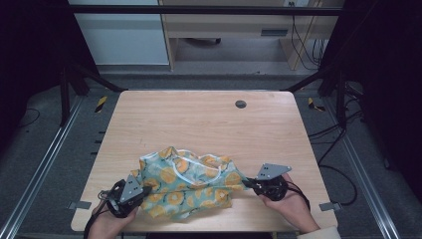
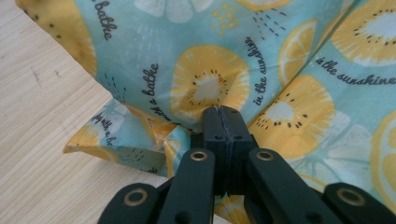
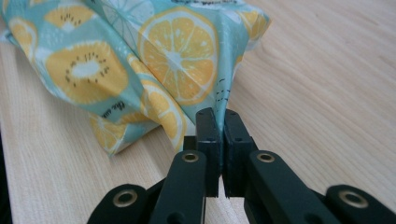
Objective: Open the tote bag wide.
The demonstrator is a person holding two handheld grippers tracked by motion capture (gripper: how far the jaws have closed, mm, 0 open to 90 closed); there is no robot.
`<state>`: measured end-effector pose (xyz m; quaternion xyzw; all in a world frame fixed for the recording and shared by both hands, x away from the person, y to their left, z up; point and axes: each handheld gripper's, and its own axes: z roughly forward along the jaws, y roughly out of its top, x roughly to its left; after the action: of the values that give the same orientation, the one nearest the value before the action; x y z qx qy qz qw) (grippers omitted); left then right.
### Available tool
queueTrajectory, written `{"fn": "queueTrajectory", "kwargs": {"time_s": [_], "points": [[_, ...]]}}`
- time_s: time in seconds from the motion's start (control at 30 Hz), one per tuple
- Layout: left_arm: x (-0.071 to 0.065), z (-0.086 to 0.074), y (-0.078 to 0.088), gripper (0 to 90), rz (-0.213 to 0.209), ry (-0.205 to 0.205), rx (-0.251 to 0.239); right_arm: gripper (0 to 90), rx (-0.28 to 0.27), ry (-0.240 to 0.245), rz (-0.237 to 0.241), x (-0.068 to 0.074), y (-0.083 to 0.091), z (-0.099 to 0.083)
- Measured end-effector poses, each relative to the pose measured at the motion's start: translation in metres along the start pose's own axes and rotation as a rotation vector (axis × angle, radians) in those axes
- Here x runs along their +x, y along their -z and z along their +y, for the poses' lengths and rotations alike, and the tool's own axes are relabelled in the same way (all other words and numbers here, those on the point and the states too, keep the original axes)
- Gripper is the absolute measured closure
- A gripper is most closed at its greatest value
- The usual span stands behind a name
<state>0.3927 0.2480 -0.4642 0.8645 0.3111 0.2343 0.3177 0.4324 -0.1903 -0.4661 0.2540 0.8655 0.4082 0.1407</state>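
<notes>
In the high view the person's forearms are cut off by the bottom edge, and the left hand [image 1: 110,223] sits mostly hidden under the left hand-held gripper [image 1: 146,190]. The fruit-print cloth [image 1: 188,181] lies bunched, so its folds cover much of its own surface and the counter [image 1: 199,119] beneath it. In the left gripper view the cloth runs off the top and right edges, and its printed words are partly lost in creases. In the right gripper view the cloth is cut off at the top, and the edge pinched in the right hand-held gripper [image 3: 217,114] is hidden between the pads.
</notes>
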Motion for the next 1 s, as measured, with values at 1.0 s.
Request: {"fn": "queueTrajectory", "kwargs": {"time_s": [1.0], "points": [[0.015,0.011,-0.031,90.0,0.101,-0.024,0.062,86.5,0.087,0.009,-0.012,0.003,-0.027,0.003]]}}
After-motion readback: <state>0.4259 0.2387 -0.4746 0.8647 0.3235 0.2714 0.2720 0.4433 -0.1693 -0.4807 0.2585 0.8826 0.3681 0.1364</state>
